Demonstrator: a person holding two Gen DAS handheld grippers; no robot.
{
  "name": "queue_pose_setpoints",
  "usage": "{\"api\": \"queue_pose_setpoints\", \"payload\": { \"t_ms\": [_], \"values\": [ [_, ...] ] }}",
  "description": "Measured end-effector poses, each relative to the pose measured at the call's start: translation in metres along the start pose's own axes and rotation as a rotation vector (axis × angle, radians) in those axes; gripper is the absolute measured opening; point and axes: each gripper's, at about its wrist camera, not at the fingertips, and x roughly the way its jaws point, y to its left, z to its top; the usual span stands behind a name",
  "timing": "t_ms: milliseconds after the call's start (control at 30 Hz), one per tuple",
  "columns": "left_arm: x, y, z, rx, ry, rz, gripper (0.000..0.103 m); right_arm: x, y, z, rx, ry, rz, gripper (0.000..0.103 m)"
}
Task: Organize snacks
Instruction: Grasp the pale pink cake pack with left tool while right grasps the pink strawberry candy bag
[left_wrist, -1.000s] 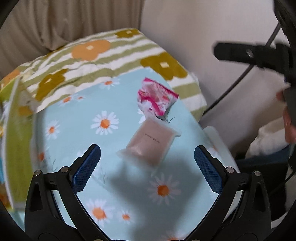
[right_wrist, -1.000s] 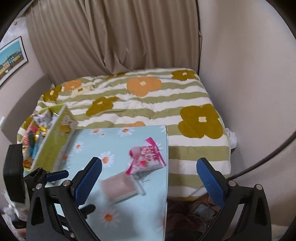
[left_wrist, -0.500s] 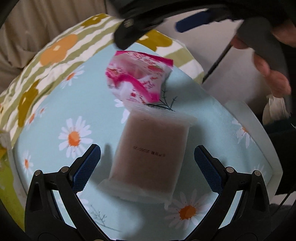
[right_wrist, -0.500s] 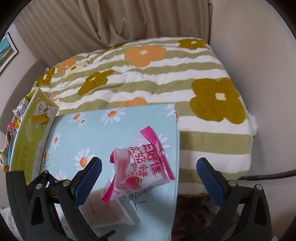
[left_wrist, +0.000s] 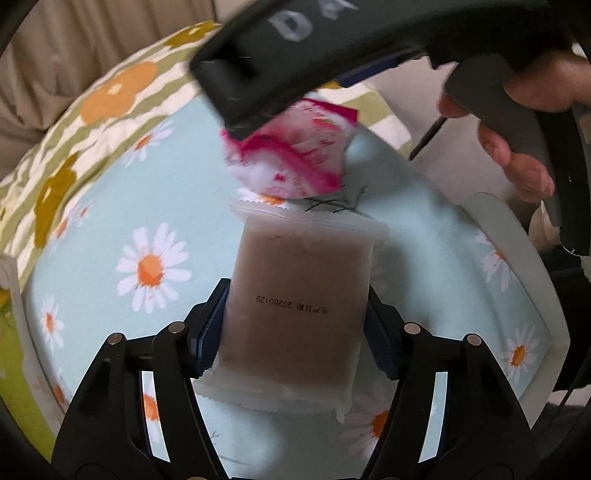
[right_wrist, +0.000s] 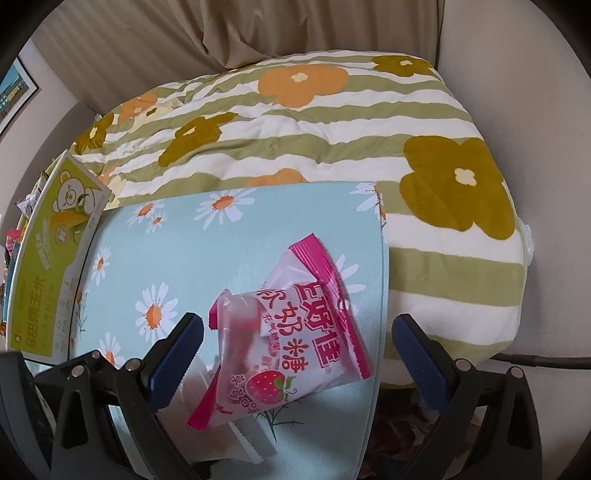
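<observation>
A clear packet with a brown block lies on the daisy-print table. My left gripper is shut on its sides, low on the table. A pink strawberry candy bag lies just beyond it, also in the left wrist view. My right gripper is open with its blue pads either side of the pink bag, not touching it. The right gripper's black body hangs over the pink bag in the left wrist view.
A green snack box with several packets stands at the table's left edge. A striped flower quilt lies behind the table. The table's right edge drops off close to the pink bag.
My left gripper has moved in and shut on the brown packet. My right gripper has come down closer around the pink bag, its jaws somewhat narrower.
</observation>
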Motion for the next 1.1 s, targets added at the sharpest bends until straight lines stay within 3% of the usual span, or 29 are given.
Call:
{"api": "queue_pose_setpoints", "payload": {
  "t_ms": [433,733,1100],
  "values": [
    [-0.013,0.048,-0.029,-0.18,0.015,0.054,0.062,0.024,0.015,-0.008,-0.072,0.04,-0.042,0.083],
    [-0.039,0.058,-0.052,-0.273,-0.023,0.062,0.061,0.012,0.032,-0.021,-0.1,-0.015,-0.091,0.05],
    [-0.116,0.037,-0.079,-0.345,-0.143,0.095,0.061,-0.062,0.067,-0.048,-0.095,-0.149,-0.036,0.045]
  ]
}}
